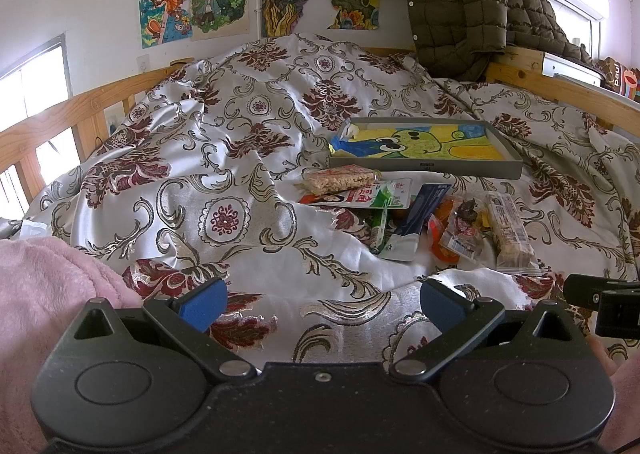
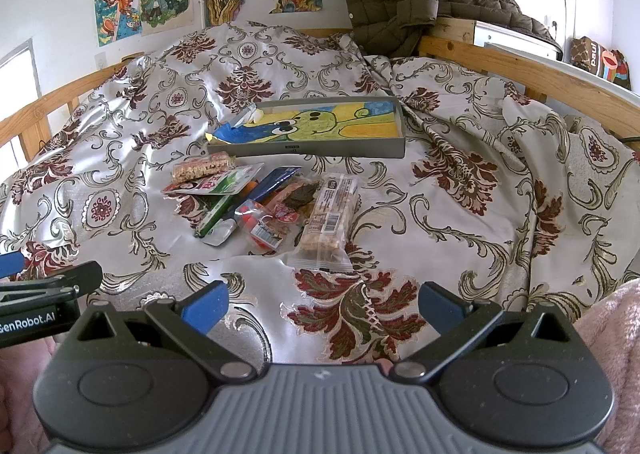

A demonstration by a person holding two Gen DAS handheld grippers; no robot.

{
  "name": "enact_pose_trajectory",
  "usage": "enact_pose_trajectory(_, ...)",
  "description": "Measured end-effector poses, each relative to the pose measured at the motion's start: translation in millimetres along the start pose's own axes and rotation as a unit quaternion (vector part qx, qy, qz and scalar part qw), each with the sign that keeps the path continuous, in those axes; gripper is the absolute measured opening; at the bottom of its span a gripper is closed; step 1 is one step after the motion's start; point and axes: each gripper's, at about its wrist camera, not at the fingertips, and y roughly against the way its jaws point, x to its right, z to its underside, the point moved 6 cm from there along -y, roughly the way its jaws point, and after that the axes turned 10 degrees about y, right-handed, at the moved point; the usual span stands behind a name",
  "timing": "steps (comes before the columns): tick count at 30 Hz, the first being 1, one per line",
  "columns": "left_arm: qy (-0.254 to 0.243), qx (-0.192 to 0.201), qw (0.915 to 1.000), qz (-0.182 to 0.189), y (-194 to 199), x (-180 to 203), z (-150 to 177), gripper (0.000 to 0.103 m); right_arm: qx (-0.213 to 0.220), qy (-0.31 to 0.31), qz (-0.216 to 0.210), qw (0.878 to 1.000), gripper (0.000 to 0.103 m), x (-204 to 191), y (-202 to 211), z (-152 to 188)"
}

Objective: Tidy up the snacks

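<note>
A big bed is covered with a shiny bedspread [image 1: 224, 158] that has dark red flowers and curly swirls on it. The left gripper [image 1: 322, 306] is low over the bedspread, and its two blue fingers [image 1: 202, 304] are spread wide apart with nothing between them. The right gripper [image 2: 322, 304] is low over the bedspread too, with its blue fingers [image 2: 206, 304] also wide apart and holding nothing. The two grippers are side by side. A pile of snacks [image 2: 256, 198] lies on the bedspread ahead of both grippers. In the pile there is a puffed rice bar [image 2: 202, 168] at the far end, touching a flat packet with red and green on it [image 2: 216, 184]. There is a dark blue packet [image 1: 424, 206] in the middle, some small orange candy packs [image 2: 260, 232], and a long cereal bar in a clear wrapper [image 2: 328, 222] on the right side, closest to the right gripper. Just behind the pile sits a flat gray box tray [image 2: 396, 126] with a green frog drawing [image 1: 412, 140] inside it. A wooden bed rail [image 1: 60, 110] runs around the bed. Bright drawings [image 1: 208, 2] hang on the wall, and a dark green puffy jacket [image 1: 460, 2] hangs over the far corner. A fuzzy pink sleeve [image 1: 44, 294] shows by the left gripper.
</note>
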Motion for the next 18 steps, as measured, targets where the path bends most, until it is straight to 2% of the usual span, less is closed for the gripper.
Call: enact_pose_trajectory(18, 0.000, 0.000, 1.0000, 0.000, 0.1, 0.0, 0.0, 0.102, 0.000, 0.000, 0.000, 1.000, 0.103, 0.5, 0.8, -1.0)
